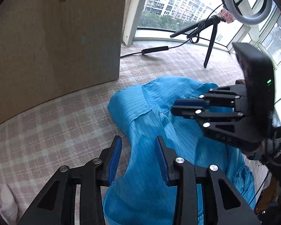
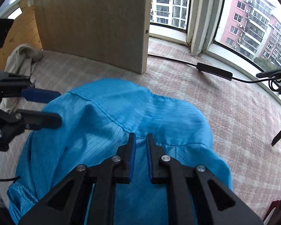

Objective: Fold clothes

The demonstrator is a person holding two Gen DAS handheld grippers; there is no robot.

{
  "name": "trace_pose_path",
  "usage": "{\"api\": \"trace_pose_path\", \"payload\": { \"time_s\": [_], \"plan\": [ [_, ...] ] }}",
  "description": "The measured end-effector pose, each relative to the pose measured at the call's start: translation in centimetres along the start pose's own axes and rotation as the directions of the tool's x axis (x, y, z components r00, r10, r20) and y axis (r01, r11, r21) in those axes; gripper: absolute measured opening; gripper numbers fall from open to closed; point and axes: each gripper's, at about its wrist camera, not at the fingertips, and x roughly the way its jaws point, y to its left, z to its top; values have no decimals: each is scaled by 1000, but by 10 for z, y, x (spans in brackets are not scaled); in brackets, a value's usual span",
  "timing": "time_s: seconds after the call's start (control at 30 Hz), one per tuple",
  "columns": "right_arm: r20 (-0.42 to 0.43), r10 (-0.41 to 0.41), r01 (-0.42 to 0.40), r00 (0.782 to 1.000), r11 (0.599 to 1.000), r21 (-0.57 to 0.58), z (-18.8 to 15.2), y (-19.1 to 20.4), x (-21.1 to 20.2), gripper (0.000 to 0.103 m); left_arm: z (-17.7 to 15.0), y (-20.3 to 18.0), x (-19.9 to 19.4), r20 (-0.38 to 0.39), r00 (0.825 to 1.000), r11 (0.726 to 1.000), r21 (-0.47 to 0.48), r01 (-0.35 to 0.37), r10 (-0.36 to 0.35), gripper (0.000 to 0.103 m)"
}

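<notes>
Where the blue coat (image 2: 112,112) lies: rumpled on the plaid cover (image 1: 46,123), in front of both claws, with a sleeve seam running across its top and one cuff bunched at the near corner.
Left claw (image 1: 138,137): jaws wide, nothing between the pads; it hangs over the coat's left border, half over cloth and half over bare cover.
Right claw (image 2: 140,134): jaws narrow, only a slit; it points down at the seam, and no cloth shows pinched in the slit.
Step in hand: judged to be taking hold of the coat so it can be spread flat before any fold.
Doing it well: grip one layer at the seam or shoulder, not a bunch; take matching points on either side so the cloth pulls taut and even; lift only enough to shake the creases out.
Left border: the wooden panel (image 1: 56,37) stands close behind the coat, so a pull that way has little room.
Far side: a cable (image 2: 213,70) lies across the cover near the window, and a tripod leg (image 1: 209,43) stands on it; cloth swept that way could catch.
Near left: a pale towel (image 2: 22,58) lies by the panel, well apart from the coat.
Open room: the bare cover to the right of the coat looks the best place to spread it.
</notes>
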Motion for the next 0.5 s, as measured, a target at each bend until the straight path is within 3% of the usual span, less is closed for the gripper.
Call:
{"api": "trace_pose_path", "payload": {
  "time_s": [0.07,0.17,0.3,0.37,0.43,0.47,0.5],
  "plan": [
    [18,92,-93,996,995,21,-2,-2,-20,11,1,0,3,-6,1000,1000,9,10,-10,11],
    [-42,273,-274,961,960,-47,-15,18,-40,11,0,2,-9,31,998,999,0,50,-50,8],
    [-129,229,-241,965,966,-92,-24,40,-4,11,2,4,-32,70,995,998,-8,66,-66,7],
    [-81,185,-191,979,979,-72,-18,38,13,10,2,7,-42,76,996,999,-13,45,-44,10],
    [-55,144,-145,988,989,-22,-10,30,14,10,-4,14,-54,77,997,1000,-25,15,-13,21],
    [-58,134,-134,989,991,10,-7,24,12,11,-10,18,-60,83,997,1000,-27,10,-7,34],
    [-49,165,-163,985,986,40,-7,18,4,11,-16,21,-63,82,997,1000,-27,10,-8,38]
  ]
}}
